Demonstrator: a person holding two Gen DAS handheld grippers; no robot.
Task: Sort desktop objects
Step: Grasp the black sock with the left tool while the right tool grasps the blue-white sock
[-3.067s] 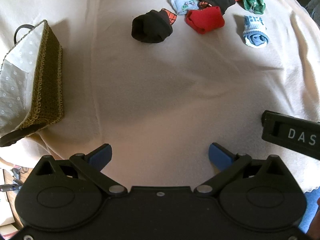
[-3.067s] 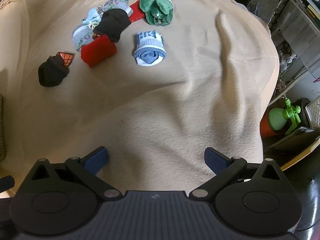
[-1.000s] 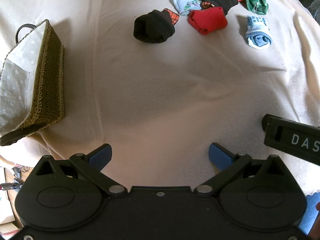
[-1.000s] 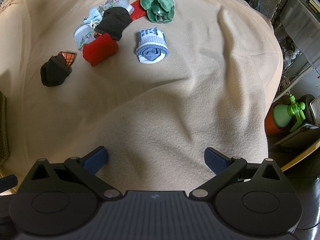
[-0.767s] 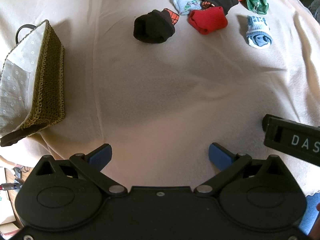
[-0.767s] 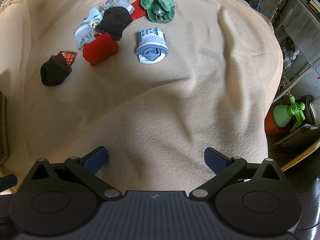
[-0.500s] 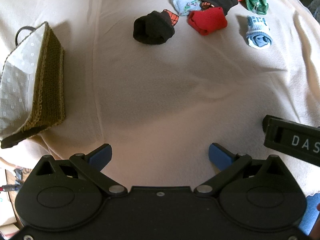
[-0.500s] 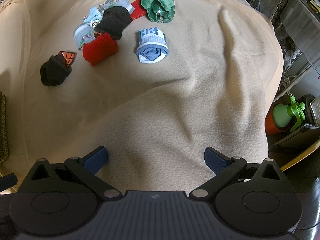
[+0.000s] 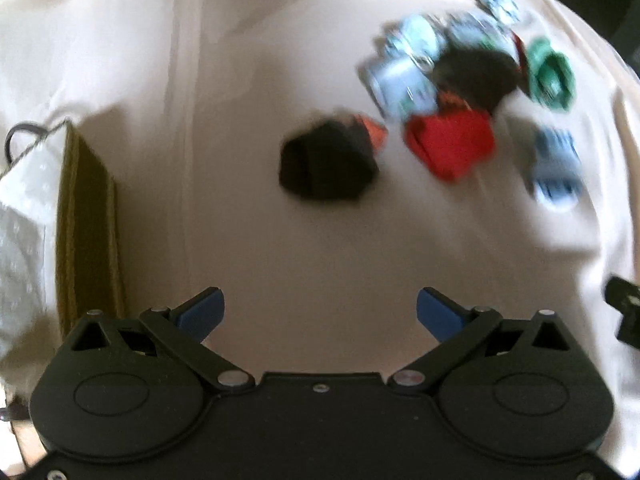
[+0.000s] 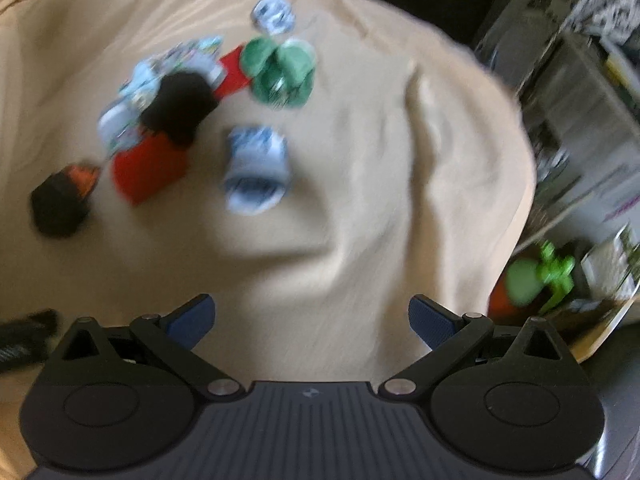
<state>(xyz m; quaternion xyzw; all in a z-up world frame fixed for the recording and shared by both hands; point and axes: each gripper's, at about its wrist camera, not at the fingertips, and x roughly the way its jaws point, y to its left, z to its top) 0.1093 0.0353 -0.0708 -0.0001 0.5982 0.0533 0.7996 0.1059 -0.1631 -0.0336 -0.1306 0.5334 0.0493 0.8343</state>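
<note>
The left gripper (image 9: 318, 310) is spread wide and holds nothing; the right gripper (image 10: 311, 314) is the same. Both are above bare cloth, well apart from the rolled socks. The black sock roll (image 9: 326, 164) lies alone, nearest the left gripper, with the red roll (image 9: 450, 144) just beside it. The blue-white roll (image 10: 256, 170) lies nearest the right. The woven basket (image 9: 86, 232) stands at the far left. Both views are blurred, so I think a fast approach could misjudge position and pinch the beige cloth (image 10: 360, 200) instead of a sock, dragging the pile.
</note>
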